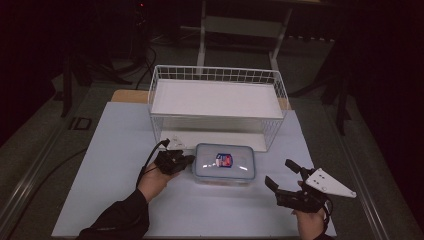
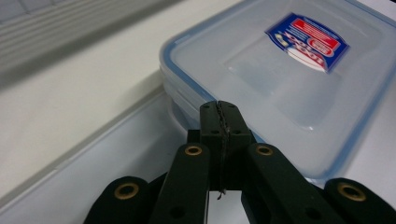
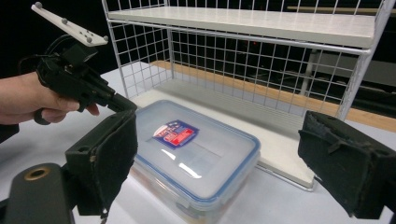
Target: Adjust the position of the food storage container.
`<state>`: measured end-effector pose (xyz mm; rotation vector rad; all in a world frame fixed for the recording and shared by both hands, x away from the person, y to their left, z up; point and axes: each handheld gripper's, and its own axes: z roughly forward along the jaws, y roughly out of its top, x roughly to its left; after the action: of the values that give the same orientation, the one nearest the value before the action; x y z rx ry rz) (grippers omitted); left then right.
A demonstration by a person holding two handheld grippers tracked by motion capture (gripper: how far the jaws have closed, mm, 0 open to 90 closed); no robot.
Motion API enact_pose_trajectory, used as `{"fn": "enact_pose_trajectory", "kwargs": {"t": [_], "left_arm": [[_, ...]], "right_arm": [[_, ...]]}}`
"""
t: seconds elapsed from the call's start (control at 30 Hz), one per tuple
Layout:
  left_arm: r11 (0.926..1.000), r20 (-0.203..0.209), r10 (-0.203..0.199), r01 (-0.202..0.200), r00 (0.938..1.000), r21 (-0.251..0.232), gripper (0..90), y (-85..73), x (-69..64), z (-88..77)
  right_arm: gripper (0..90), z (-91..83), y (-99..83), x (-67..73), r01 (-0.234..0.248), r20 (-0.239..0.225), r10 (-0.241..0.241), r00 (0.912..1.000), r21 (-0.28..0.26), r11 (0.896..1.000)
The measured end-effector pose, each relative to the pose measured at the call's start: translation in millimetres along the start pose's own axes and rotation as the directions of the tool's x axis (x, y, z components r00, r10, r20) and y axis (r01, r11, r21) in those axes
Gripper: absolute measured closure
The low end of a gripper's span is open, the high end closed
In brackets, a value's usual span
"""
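Forearms and hands come in at the bottom edge of the high view, and both are cut off there. On the left, the left gripper (image 1: 176,161) is held low on the white bench (image 1: 115,150), with its tip at the left short side of the box (image 1: 224,163); the dark fingers melt into one shape here, so their state is hard to read. This box is a clear plastic one with a blue-rimmed lid and a red and blue label (image 1: 224,160), and it stands on the bench just in front of the wire rack (image 1: 218,102). To the right, the right gripper (image 1: 281,176) stays apart from the box, with its fingers spread and nothing between them. The room around the bench is very dark.

Seen from the left gripper view, the two fingers (image 2: 211,122) are pressed together, pad on pad, with nothing between them. Their tip is at the near rim of the box (image 2: 280,74); whether it touches the rim I cannot tell. The box is cut off at the right edge, and the background is blurred.

From the right gripper view, the fingers (image 3: 109,158) stand wide apart, one at each lower corner, both partly out of frame. Between them, farther off, is the box (image 3: 196,154), whose near corner is cut by the bottom edge. The left gripper (image 3: 126,103) meets the far corner of the box, and the rack (image 3: 243,51) rises behind.
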<state>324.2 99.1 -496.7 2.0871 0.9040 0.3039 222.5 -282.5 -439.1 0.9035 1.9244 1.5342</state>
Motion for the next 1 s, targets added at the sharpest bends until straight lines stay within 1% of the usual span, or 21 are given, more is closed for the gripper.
{"fn": "enact_pose_trajectory", "kwargs": {"t": [0.07, 0.13, 0.2, 0.23, 0.33, 0.4, 0.47, 0.5, 0.53, 0.57, 0.6, 0.63, 0.67, 0.7, 0.73, 0.77, 0.8, 0.83, 0.9, 0.93, 1.0], "left_arm": [[1.0000, 0.001, 0.006, -0.006, 1.0000, 0.001, 89.6, 0.1, -2.1, 0.8], [1.0000, 0.016, 0.000, 0.000, 0.9999, 0.004, 89.6, 0.5, -2.8, 1.4], [1.0000, 0.015, 0.000, 0.000, 0.9999, 0.004, 89.6, 0.7, -4.8, 1.9], [1.0000, 0.023, 0.003, -0.004, 0.9997, 0.006, 89.6, 0.9, -6.0, 2.0], [0.9997, 0.016, 0.022, -0.022, 0.9996, 0.013, 89.5, 1.4, -11.0, 2.8], [0.9996, 0.016, 0.021, -0.021, 0.9997, 0.017, 88.8, 2.7, -11.2, 1.5], [0.9998, 0.027, 0.018, -0.018, 0.9995, 0.000, 78.0, 5.2, -9.9, -3.7], [0.9999, 0.039, 0.002, -0.001, 0.9993, -0.017, 75.2, 6.6, -8.9, -7.3], [0.9993, 0.048, -0.017, 0.018, 0.9987, -0.032, 69.4, 7.9, -7.8, -10.9], [0.9981, 0.070, -0.040, 0.043, 0.9967, -0.045, 61.7, 9.2, -6.5, -14.5], [0.9981, 0.070, -0.040, 0.043, 0.9967, -0.045, 54.4, 9.2, -6.5, -14.5], [0.9945, 0.133, -0.070, 0.079, 0.9887, -0.068, 47.0, 10.0, -3.9, -20.7], [0.9941, 0.183, -0.061, 0.076, 0.9812, -0.078, 35.4, 9.2, -3.5, -22.9], [0.9941, 0.183, -0.061, 0.076, 0.9812, -0.078, 23.0, 9.2, -3.5, -22.9], [0.9934, 0.193, -0.070, 0.086, 0.9786, -0.075, 16.7, 9.2, -6.5, -25.7], [0.9927, 0.215, -0.071, 0.090, 0.9740, -0.080, 11.9, 8.8, -7.7, -26.7], [0.9927, 0.215, -0.071, 0.090, 0.9740, -0.080, 9.2, 8.8, -7.7, -26.7], [0.9911, 0.238, -0.081, 0.103, 0.9678, -0.084, 9.2, 8.5, -8.7, -27.2], [0.9903, 0.219, -0.085, 0.106, 0.9720, -0.089, 1.0, 9.7, -9.6, -26.8], [0.9894, 0.218, -0.084, 0.107, 0.9724, -0.098, 1.0, 10.8, -9.0, -26.8], [0.9847, 0.208, -0.095, 0.123, 0.9734, -0.124, 1.0, 14.1, -5.9, -27.6]], "right_arm": [[11.7, 0.5, -0.2, 0.3, 0.001, -0.002, -0.001, 1.0000, 0.002, 1.000], [11.7, 0.9, -0.4, 0.3, 0.003, -0.002, -0.003, 1.0000, 0.003, 1.000], [11.7, 0.7, -0.4, 0.1, 0.002, -0.002, -0.002, 1.0000, 0.003, 1.000], [11.7, 0.5, -0.3, 0.2, 0.002, -0.001, -0.002, 1.0000, 0.002, 1.000], [11.7, 0.9, -0.3, -0.2, 0.003, 0.000, -0.003, 1.0000, 0.003, 1.000], [11.7, 1.4, -0.6, 0.0, 0.003, 0.000, -0.003, 1.0000, 0.006, 1.000], [11.7, 1.9, -0.6, 0.8, 0.007, -0.001, -0.007, 1.0000, 0.009, 1.000], [11.7, 1.9, -0.7, 1.1, 0.009, 0.000, -0.009, 1.0000, 0.008, 1.000], [11.7, 1.8, -0.8, 1.1, 0.009, 0.000, -0.009, 1.0000, 0.007, 1.000], [11.7, 1.9, -0.7, 1.0, 0.009, 0.001, -0.009, 1.0000, 0.008, 1.000], [11.7, 1.9, -0.7, 1.0, 0.009, 0.001, -0.009, 1.0000, 0.008, 1.000], [11.7, 2.0, -0.6, 0.5, 0.007, 0.001, -0.007, 1.0000, 0.007, 1.000], [11.7, 2.1, -0.5, 0.6, 0.008, 0.001, -0.008, 1.0000, 0.007, 1.000], [11.7, 2.2, -0.3, 0.8, 0.011, 0.002, -0.011, 0.9999, 0.009, 1.000], [11.7, 2.2, -0.2, 1.1, 0.013, 0.003, -0.013, 0.9999, 0.009, 1.000], [11.7, 2.3, 0.0, 1.5, 0.015, 0.003, -0.015, 0.9999, 0.009, 1.000], [11.7, 2.3, 0.0, 1.5, 0.015, 0.003, -0.015, 0.9999, 0.009, 1.000], [11.7, 2.6, 0.2, 2.1, 0.019, 0.004, -0.019, 0.9998, 0.009, 1.000], [11.6, 3.1, 1.2, 3.5, 0.026, 0.013, -0.026, 0.9996, 0.004, 1.000], [11.6, 3.3, 1.7, 3.5, 0.028, 0.014, -0.028, 0.9995, 0.003, 1.000], [11.1, 3.8, 4.0, 2.6, 0.033, 0.020, -0.033, 0.9993, 0.001, 0.999]]}}
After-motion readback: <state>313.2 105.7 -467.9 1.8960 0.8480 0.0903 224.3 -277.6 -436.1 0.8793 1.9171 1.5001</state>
